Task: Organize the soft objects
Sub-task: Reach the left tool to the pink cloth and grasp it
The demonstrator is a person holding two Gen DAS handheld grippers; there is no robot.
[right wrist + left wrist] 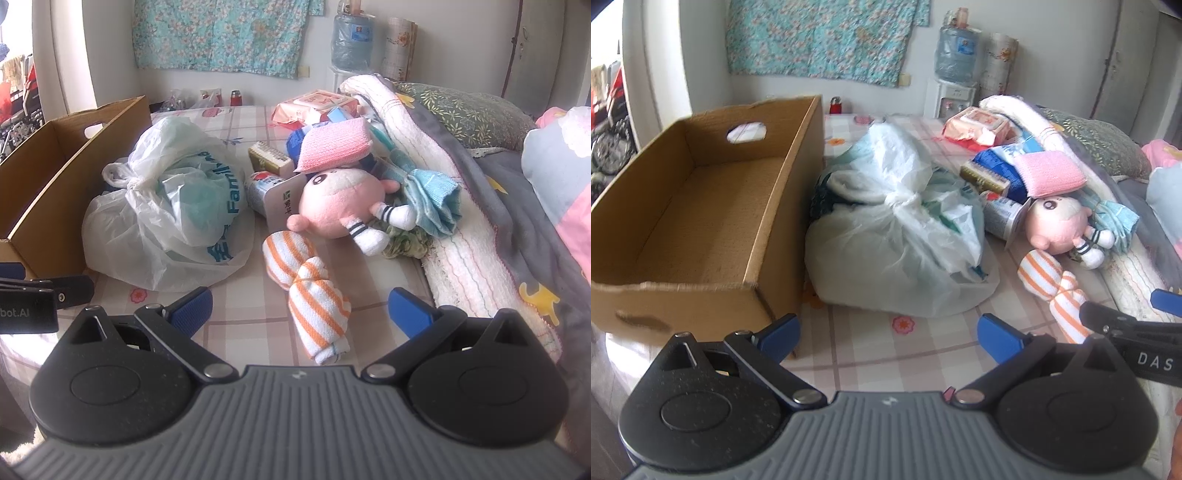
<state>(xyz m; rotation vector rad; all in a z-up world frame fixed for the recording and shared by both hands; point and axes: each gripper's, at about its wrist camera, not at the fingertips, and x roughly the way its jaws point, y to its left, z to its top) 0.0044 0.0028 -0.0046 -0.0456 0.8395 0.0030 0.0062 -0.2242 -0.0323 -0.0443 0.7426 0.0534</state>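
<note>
Partly hidden can point(1001, 216) behind bag point(897, 229).

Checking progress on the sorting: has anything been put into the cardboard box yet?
No. In the left wrist view the cardboard box shows only its bare brown floor, while the pink plush doll lies outside on the bed.

The white plastic bag point(166, 221) carries blue lettering that reads "Famil", the remainder lost in a fold. The right gripper's arm point(1145, 354), seen from the left wrist view, bears "DAS" in white. The left gripper's arm point(26, 314), seen from the right wrist view, shows "bot.AI". Print on the packets and can is too small to read.
</note>
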